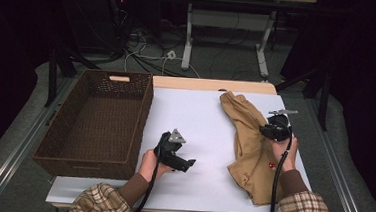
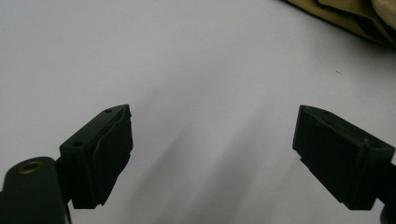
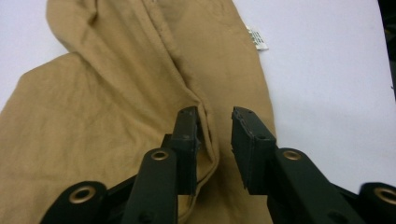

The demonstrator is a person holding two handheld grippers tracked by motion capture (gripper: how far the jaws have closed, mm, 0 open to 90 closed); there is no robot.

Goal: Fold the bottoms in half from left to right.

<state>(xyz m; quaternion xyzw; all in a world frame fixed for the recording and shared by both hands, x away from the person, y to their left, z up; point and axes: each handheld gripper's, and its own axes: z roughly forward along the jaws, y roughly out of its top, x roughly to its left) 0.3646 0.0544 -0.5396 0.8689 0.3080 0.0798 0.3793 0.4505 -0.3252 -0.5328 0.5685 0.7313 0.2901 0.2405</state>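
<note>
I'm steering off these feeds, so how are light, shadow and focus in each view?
High view: white tabletop brightly lit, surroundings dark, brown woven basket dim but readable. Left gripper view: left gripper jaws near and soft-edged, casting soft grey shadows on the table. Right gripper view: crumpled tan cloth garment evenly lit, folds sharp; right gripper jaws slightly blurred.

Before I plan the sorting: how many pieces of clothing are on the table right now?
1: a tan garment crumpled on the table's right side, under the right gripper. Its folds could hide something smaller.
</note>
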